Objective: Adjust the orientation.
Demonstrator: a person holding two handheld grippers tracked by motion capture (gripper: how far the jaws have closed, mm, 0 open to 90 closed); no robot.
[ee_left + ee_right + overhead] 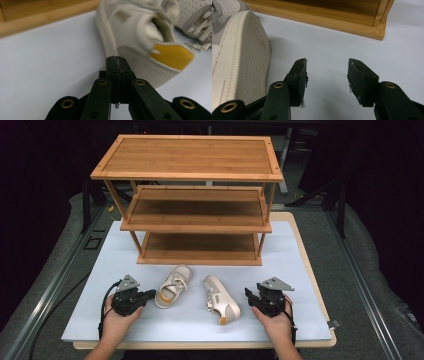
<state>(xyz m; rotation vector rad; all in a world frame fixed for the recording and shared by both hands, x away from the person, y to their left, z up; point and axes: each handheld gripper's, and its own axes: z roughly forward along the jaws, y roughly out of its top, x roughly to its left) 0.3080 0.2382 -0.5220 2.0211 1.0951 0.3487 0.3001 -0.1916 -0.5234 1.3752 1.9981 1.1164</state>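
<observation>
A: Two pale shoes are seen on the white desk (100,320), in front of the wooden shoe rack (192,205). The left shoe (172,286) is set upright, toe toward the rack, its yellow heel patch turned toward the person. The right shoe (221,300) is tipped on its side, sole turned toward the right.

B: Claws noted?

A: The left claw (150,295) is shut, jaws pressed together with nothing between them; in the left gripper view its tip is placed at the heel of the left shoe (140,50), touching or nearly so, which cannot be told for certain. The right claw (248,294) is held wide open and empty, just beside the ribbed sole of the right shoe (244,55), bare desk being seen between its jaws.

B: Step in hand, as judged?

A: A pickup of each shoe for the rack is judged likely; nothing is gripped yet.

B: Risks?

A: With the left claw shut, the heel could only be pushed, and the shoe may be slid or turned toward its neighbour. The right shoe, lying on its side, offers a broad sole; a bite across it may be too wide and the shoe may be squeezed out. A loose lace may be snagged. A shoe lifted crooked could be knocked against the rack's lowest shelf edge.
</observation>
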